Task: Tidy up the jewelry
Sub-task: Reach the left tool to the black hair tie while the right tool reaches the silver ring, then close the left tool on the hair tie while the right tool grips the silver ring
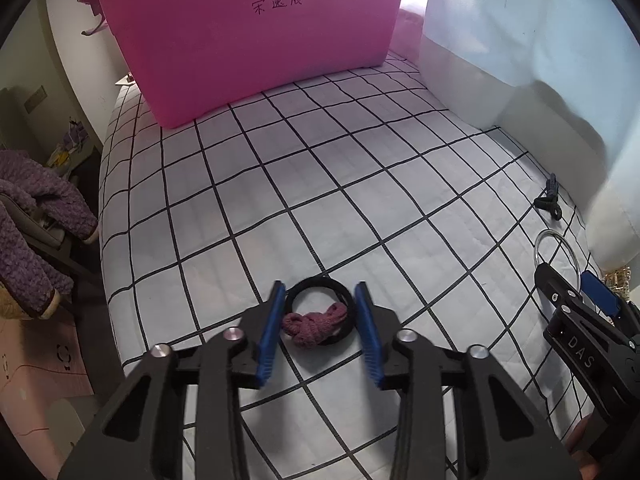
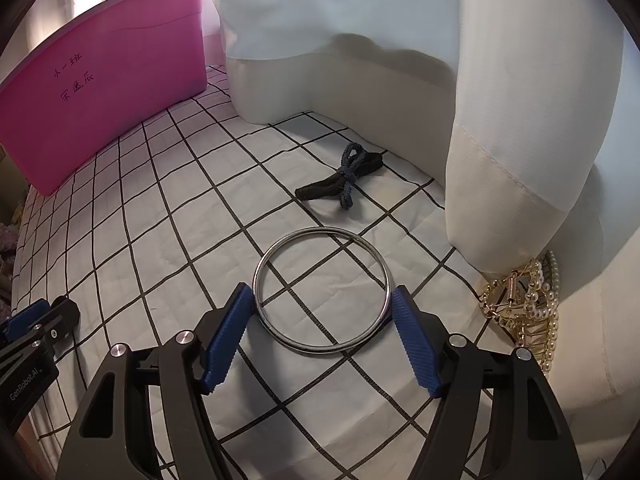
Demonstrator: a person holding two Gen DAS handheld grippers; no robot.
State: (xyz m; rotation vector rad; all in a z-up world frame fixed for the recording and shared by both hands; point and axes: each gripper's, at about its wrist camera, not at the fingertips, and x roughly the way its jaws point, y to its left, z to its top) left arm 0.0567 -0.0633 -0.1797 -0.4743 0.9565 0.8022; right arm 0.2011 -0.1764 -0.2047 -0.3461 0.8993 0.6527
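Observation:
In the left wrist view my left gripper [image 1: 320, 300] is open, its blue pads on either side of a black hair tie with a maroon knitted knot [image 1: 316, 322] lying on the checked cloth. In the right wrist view my right gripper [image 2: 323, 304] is open around the near half of a silver bangle [image 2: 280, 330] lying flat. A dark hair tie with a blue bow [image 2: 346, 180] lies beyond it. A gold and pearl hair clip [image 2: 524, 308] rests at the curtain's foot on the right. The pink bin [image 1: 256, 40] stands at the back.
The white cloth with a black grid [image 1: 360, 184] covers the table. A pale curtain [image 2: 500, 120] hangs along the right side and touches the cloth. A chair with a purple garment [image 1: 32, 220] stands off the table's left edge.

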